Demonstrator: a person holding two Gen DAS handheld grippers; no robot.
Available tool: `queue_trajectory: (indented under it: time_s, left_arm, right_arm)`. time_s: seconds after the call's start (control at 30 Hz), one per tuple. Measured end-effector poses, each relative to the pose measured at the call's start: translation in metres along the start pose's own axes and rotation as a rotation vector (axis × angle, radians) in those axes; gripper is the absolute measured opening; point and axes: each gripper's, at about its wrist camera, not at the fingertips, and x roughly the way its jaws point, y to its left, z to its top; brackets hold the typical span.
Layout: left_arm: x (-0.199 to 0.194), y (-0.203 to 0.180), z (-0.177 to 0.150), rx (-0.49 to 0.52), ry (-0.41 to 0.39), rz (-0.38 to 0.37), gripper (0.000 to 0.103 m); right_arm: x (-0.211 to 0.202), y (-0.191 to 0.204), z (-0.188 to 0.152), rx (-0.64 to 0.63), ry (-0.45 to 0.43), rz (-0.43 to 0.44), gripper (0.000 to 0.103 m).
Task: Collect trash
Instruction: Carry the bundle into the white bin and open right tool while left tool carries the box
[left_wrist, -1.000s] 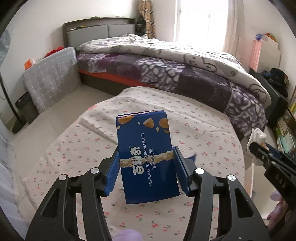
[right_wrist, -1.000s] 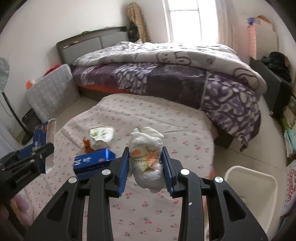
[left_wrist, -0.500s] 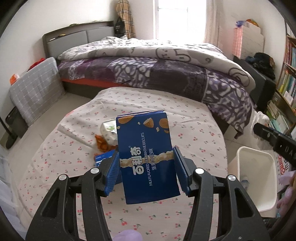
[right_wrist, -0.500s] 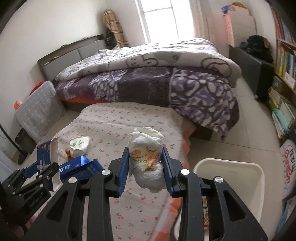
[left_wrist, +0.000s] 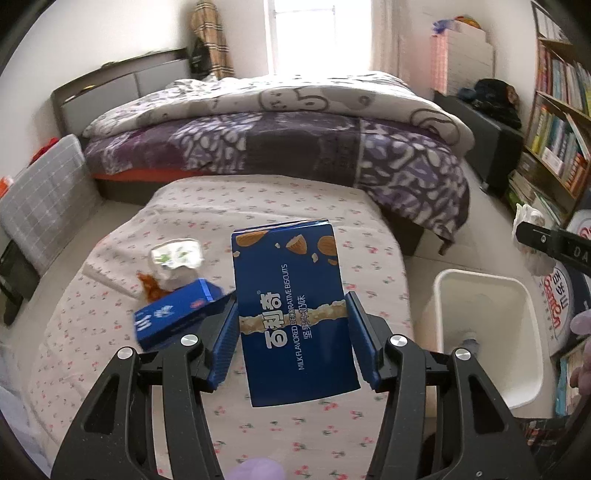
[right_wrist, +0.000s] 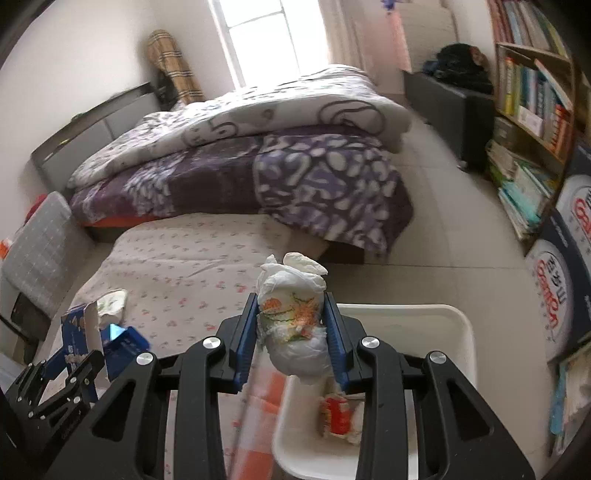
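My left gripper (left_wrist: 291, 343) is shut on a blue biscuit box (left_wrist: 291, 310) and holds it upright above the floral-clothed table (left_wrist: 258, 199). My right gripper (right_wrist: 291, 343) is shut on a crumpled white wrapper (right_wrist: 291, 317), held over the left rim of the white bin (right_wrist: 436, 314); it also shows at the right edge of the left wrist view (left_wrist: 546, 240). On the table lie a small blue box (left_wrist: 173, 317), a crumpled white wrapper (left_wrist: 175, 262) and an orange scrap (left_wrist: 151, 288). The bin (left_wrist: 484, 284) stands on the floor right of the table.
A red-and-white package (right_wrist: 338, 417) lies inside the bin. A bed with a purple patterned quilt (left_wrist: 295, 147) stands behind the table. Bookshelves (right_wrist: 528, 103) and a printed bag (right_wrist: 554, 288) line the right side. A grey checked cushion (left_wrist: 40, 192) leans at the left.
Both grippers have swung to the right with their loads. The white bin has come into view, and the right gripper with the wrapper is now over its rim.
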Motion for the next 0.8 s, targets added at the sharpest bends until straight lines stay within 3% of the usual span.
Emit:
queue_trajectory:
  time_s: [0.3, 0.57, 0.8]
  left_arm:
    - [0.003, -0.057, 0.000, 0.080, 0.004, -0.070, 0.052]
    - [0.010, -0.114, -0.004, 0.138, 0.024, -0.142, 0.052]
    - [0.014, -0.150, -0.006, 0.159, 0.049, -0.208, 0.053]
  right_arm:
    - [-0.011, -0.055, 0.003, 0.098, 0.002, -0.087, 0.038]
    - [-0.029, -0.093, 0.004, 0.140, -0.053, -0.199, 0.078]
    - [-0.037, -0.121, 0.005, 0.198, -0.062, -0.224, 0.080]
